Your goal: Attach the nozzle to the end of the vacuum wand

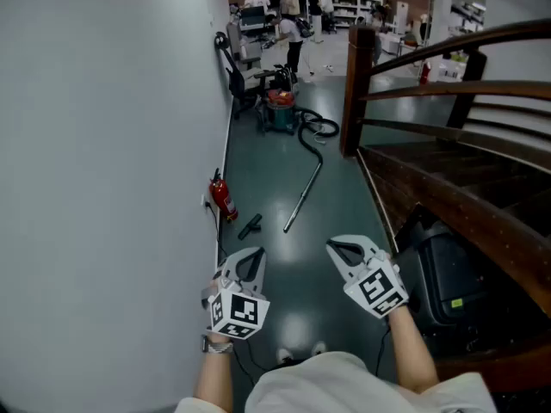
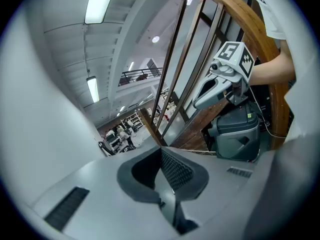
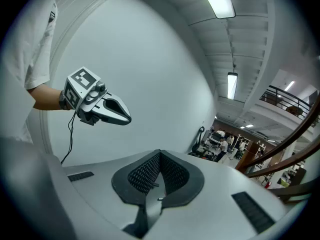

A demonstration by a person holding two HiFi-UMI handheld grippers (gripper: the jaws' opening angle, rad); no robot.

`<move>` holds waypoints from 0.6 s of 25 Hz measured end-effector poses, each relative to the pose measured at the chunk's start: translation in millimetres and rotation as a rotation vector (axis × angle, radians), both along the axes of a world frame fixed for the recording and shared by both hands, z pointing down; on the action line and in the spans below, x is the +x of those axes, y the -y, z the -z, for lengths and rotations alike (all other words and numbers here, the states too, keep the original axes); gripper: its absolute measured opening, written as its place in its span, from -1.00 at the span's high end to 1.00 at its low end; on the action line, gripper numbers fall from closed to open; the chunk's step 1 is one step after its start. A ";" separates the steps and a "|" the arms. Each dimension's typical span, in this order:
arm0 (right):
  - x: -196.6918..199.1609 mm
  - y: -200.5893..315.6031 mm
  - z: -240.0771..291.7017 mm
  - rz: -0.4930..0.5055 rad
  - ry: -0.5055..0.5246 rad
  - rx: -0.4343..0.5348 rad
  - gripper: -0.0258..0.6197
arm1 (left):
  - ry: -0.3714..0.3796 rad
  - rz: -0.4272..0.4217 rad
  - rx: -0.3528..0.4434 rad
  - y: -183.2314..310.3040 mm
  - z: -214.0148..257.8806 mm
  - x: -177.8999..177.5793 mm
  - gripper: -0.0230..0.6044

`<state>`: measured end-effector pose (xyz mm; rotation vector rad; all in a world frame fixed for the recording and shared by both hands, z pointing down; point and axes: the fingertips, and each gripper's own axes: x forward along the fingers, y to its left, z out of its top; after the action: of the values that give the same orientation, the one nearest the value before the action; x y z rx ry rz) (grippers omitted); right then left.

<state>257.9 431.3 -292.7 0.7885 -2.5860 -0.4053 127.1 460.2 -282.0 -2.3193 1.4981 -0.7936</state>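
Observation:
The vacuum wand (image 1: 303, 196), a thin metal tube, lies on the dark green floor ahead, joined to a black hose (image 1: 314, 130) that runs back to a vacuum cleaner (image 1: 278, 110). A small black nozzle (image 1: 250, 226) lies on the floor left of the wand's near end. My left gripper (image 1: 251, 255) and right gripper (image 1: 337, 249) hang side by side in front of me, well short of both, each shut and holding nothing. In the left gripper view the right gripper (image 2: 197, 103) shows against the stair rail; in the right gripper view the left gripper (image 3: 127, 118) shows against the white wall.
A white wall (image 1: 112, 144) runs along the left with a red fire extinguisher (image 1: 224, 199) at its foot. A wooden staircase (image 1: 448, 144) rises on the right, with a dark case (image 1: 448, 286) beneath it. People stand far off among shelves.

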 end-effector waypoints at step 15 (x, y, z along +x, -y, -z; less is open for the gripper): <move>13.7 9.0 4.4 0.001 0.028 -0.002 0.83 | 0.009 0.013 -0.006 1.8 -1.6 11.5 0.93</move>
<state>271.5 422.3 -297.1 0.7974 -2.6126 -0.3942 138.6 458.4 -280.4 -2.3088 1.5109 -0.8119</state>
